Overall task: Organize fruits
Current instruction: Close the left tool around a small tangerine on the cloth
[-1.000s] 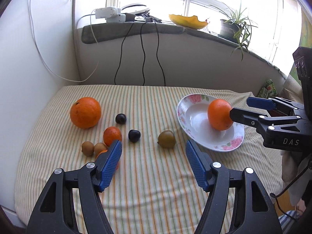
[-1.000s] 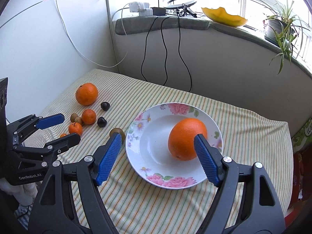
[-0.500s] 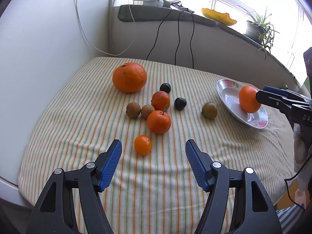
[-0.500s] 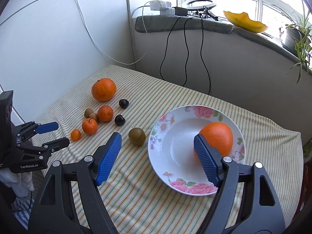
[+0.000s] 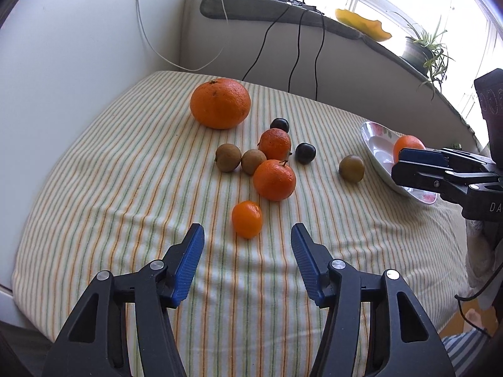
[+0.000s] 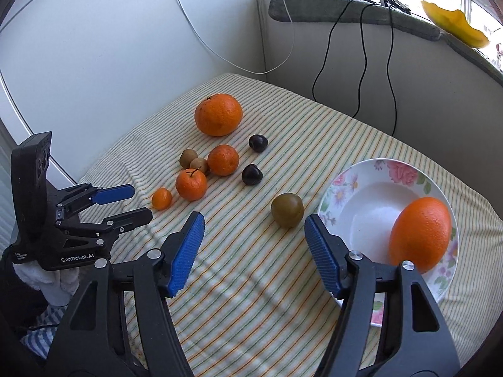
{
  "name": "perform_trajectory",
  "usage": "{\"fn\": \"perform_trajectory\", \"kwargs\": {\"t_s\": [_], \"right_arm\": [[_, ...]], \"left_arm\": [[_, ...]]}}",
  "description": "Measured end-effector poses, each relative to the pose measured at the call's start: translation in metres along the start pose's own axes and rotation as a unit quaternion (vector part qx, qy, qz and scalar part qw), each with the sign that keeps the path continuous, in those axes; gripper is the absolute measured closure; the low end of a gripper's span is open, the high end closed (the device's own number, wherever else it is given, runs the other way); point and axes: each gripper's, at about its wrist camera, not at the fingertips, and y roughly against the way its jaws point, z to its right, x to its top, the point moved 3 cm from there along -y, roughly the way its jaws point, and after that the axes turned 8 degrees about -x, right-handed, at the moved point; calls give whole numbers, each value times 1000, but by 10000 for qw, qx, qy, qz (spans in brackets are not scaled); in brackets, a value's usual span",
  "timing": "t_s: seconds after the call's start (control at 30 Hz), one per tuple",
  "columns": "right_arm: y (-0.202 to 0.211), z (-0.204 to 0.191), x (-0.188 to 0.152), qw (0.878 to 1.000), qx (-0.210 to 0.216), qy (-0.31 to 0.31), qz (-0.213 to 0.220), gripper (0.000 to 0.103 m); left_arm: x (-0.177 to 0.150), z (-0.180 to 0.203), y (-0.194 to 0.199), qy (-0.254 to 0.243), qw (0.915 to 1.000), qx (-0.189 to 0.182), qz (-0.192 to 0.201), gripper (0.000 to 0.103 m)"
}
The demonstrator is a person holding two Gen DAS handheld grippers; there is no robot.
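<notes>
1. Setting: a table under a striped cloth point(image 5: 125, 188) stood in a white-walled corner below a cluttered windowsill. Landmark for all positions below: the flowered plate point(image 6: 361, 188).
2. Nearest the cameras: left gripper point(image 5: 247, 259) hung low over the cloth, well away from the plate, jaws spread and holding nothing. Right gripper point(image 6: 254, 245) sat at the plate's near rim, jaws likewise released and empty.
3. Just ahead of the left gripper lay the smallest orange fruit point(image 5: 247, 223), the fruit farthest from the plate, lined up with the gap between the jaws.
4. One large orange point(image 6: 419, 234) lay in the plate, on its right side. A green-brown fruit point(image 6: 287, 210) sat on the cloth just beside the plate's left rim.
5. Farther from the plate: two mandarins point(image 5: 274, 179), two brown fruits point(image 5: 228, 157) and two dark plums point(image 5: 305, 153) were clustered, several touching. Beyond them, the biggest orange point(image 5: 220, 103) stood alone.
6. Judgement: step in hand appeared to be a left-hand pickup of the smallest fruit. To do it well: advance straight so the fruit sits between the pads, lower until the pads span its widest part, close gently. It is round and will probably roll if nudged by one pad first. Avoid snagging the cloth wrinkles, and stop short of the nearer mandarin.
</notes>
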Motion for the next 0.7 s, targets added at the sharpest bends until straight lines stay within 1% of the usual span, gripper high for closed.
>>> {"fn": "perform_trajectory", "kwargs": {"t_s": [0.03,0.1,0.27,0.37,0.53,0.6,0.7], "right_arm": [[-4,-3,1,10000,46,14,-42,37],[-13,-10,2,9997,183,36,-127,39],[-37,-28,8,9985,447,39,-321,41],[-51,-36,12,9965,684,-31,-480,45],[-67,-48,17,9947,824,-85,-612,50],[-73,-52,19,9938,881,-104,-668,54],[-81,-58,23,9937,866,-69,-702,54]], "left_arm": [[0,-1,-1,10,10000,-29,-10,48],[1,-2,-4,25,10000,-79,-30,52],[1,-7,-8,82,9998,-162,-54,55],[2,-9,-11,80,9997,-199,-73,58],[5,-12,-15,96,9996,-257,-78,61],[7,-13,-17,91,9996,-268,-93,63],[7,-12,-18,53,9995,-279,-106,66]]}}
